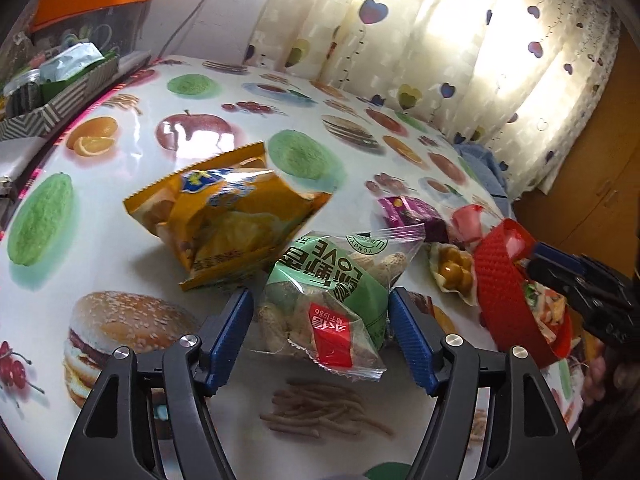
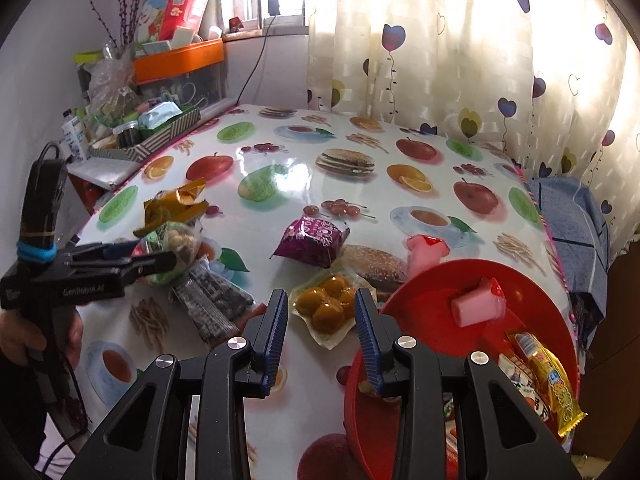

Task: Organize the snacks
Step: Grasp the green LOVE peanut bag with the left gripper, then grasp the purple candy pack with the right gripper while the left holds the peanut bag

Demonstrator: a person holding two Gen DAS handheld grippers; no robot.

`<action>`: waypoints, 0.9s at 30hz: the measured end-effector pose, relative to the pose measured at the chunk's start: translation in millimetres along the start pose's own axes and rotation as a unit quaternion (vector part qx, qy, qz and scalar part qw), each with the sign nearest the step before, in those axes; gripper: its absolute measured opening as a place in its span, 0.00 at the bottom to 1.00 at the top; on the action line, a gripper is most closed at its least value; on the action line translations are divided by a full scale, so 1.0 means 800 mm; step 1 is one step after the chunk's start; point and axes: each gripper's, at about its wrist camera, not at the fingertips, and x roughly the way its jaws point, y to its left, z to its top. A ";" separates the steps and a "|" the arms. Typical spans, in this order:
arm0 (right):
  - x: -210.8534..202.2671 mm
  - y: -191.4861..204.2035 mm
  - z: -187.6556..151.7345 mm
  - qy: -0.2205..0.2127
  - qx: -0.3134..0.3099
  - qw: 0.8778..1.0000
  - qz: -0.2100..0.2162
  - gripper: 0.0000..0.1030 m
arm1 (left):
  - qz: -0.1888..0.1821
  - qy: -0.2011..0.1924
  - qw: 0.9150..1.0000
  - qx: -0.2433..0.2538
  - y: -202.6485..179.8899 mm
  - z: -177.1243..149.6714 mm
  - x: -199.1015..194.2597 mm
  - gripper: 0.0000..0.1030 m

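The left gripper (image 1: 320,304) stands wide open around a green peanut bag (image 1: 332,296) on the tabletop (image 1: 132,248), its fingers (image 1: 236,328) clear of the wrapper on both sides. A yellow chip bag (image 1: 224,216) lies just beyond. The right gripper (image 2: 320,320) is partly open with nothing between its fingers (image 2: 276,332), over the near left rim of the red bowl (image 2: 416,304), which holds a pink jelly cup (image 2: 476,308) and wrapped snacks. A pack of round yellow pastries (image 2: 328,308) lies just left of the bowl, a purple packet (image 2: 312,244) farther off.

peanut bag (image 1: 328,300) before chip bag (image 1: 224,216), bowl (image 1: 496,276) right
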 end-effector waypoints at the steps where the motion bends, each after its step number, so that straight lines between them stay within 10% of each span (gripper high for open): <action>1: 0.003 -0.001 0.003 0.000 0.002 1.000 0.004 0.32 | -0.015 0.003 1.000 -0.003 -0.001 -0.001 0.000 0.68; 13: 0.064 -0.007 0.045 0.042 0.026 0.996 0.078 0.33 | -0.007 -0.026 1.000 -0.005 -0.005 -0.002 -0.018 0.49; 27: 0.141 0.000 0.102 0.140 -0.272 0.944 0.126 0.43 | 0.011 -0.003 0.998 0.054 -0.033 -0.004 -0.009 0.65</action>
